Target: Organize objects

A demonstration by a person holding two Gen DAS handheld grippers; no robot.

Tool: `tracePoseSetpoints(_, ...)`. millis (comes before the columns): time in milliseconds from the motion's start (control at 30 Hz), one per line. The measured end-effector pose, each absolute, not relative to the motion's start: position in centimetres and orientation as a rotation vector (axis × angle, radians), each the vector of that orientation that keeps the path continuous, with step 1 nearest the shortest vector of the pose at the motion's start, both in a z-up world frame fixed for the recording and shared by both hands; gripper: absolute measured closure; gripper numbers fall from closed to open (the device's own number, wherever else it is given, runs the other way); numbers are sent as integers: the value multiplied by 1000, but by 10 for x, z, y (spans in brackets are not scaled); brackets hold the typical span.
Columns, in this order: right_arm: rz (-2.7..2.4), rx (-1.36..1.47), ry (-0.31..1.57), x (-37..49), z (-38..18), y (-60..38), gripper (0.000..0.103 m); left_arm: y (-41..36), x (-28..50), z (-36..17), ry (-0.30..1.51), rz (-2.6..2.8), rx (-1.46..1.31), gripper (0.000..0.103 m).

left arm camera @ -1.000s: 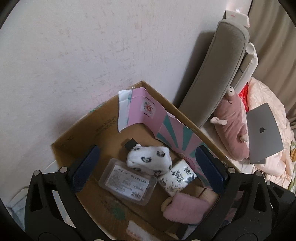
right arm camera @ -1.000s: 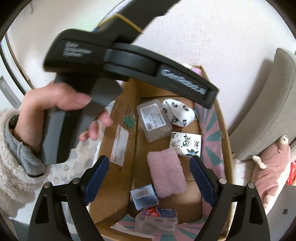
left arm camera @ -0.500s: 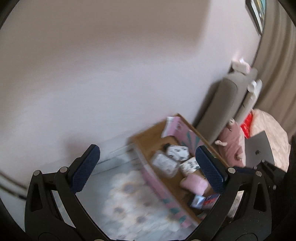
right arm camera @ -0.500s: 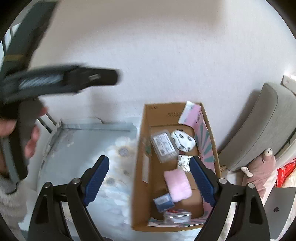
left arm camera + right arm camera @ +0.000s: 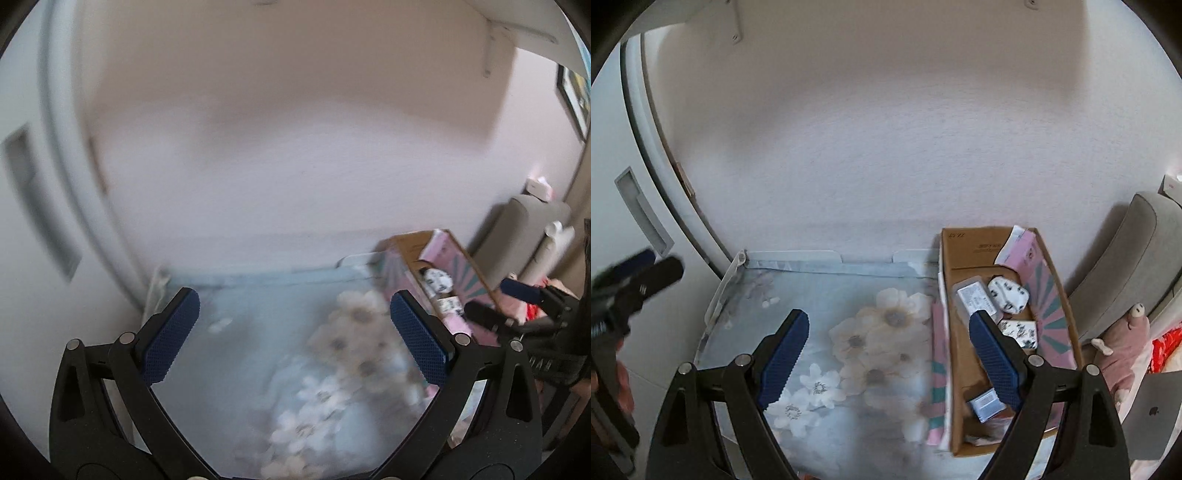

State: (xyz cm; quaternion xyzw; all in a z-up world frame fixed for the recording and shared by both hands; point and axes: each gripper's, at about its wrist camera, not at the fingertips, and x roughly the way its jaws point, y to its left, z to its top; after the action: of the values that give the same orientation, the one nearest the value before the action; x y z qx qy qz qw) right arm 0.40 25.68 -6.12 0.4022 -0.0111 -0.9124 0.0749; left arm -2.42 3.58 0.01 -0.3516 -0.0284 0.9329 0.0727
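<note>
1. Cardboard box point(image 5: 964, 369) holds the task's things; it sits on the right part of the floral cloth point(image 5: 849, 332), back end against the wall point(image 5: 886, 147), long axis running near-to-far from the right wrist view.
2. Right gripper point(image 5: 888, 360): jaws spread wide, nothing between them. It hangs over the bare cloth; the right fingertip point(image 5: 993, 354) overlaps the box's left side in view. Box lies just right of the jaw gap.
3. Left gripper point(image 5: 295, 336): jaws also wide apart, empty. This view is motion-blurred; the box point(image 5: 417, 258) sits up and to the right of it, further off.
4. Judgement: right gripper is nearer the box; a next pick would call for a shift right and down into it.
5. Box contents, near to far: small blue box point(image 5: 988, 403), patterned white packet point(image 5: 1021, 332), clear plastic case point(image 5: 977, 297) beside a black-and-white pouch point(image 5: 1008, 295), pink flap point(image 5: 1021, 245) at the far end.
6. Beyond: grey cushion point(image 5: 1126, 280), pink plush point(image 5: 1123, 343), laptop point(image 5: 1152, 413) to the right, off the cloth.
</note>
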Motion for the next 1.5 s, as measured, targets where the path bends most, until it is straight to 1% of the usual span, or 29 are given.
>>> tracePoseSetpoints(100,-2743,1218,-16,8,-66,249,17,19,-11,-11,-146,2821,-1057,0)
tracePoseSetpoints(200,-2754,1214,-23,10,-66,245,17,12,-5,-17,-160,2811,-1069,0)
tracePoseSetpoints(367,-2774,1217,6,12,-65,238,17,7,-4,-17,-189,2804,-1060,0)
tracePoseSetpoints(600,-2813,1234,-11,15,-59,233,17,-3,-6,-15,-198,2799,-1049,0)
tracePoseSetpoints(867,-2865,1210,38,15,-53,233,17,-7,-7,-17,-149,2776,-1036,0)
tracePoseSetpoints(1000,-2862,1201,18,14,-51,236,17,-7,-6,-17,-138,2782,-1048,0)
tracePoseSetpoints(1300,-2836,1198,37,6,-51,239,17,-1,-9,-15,-135,2812,-1058,0)
tracePoseSetpoints(1500,-2841,1198,27,2,-50,249,17,12,-10,-15,-98,2820,-1070,0)
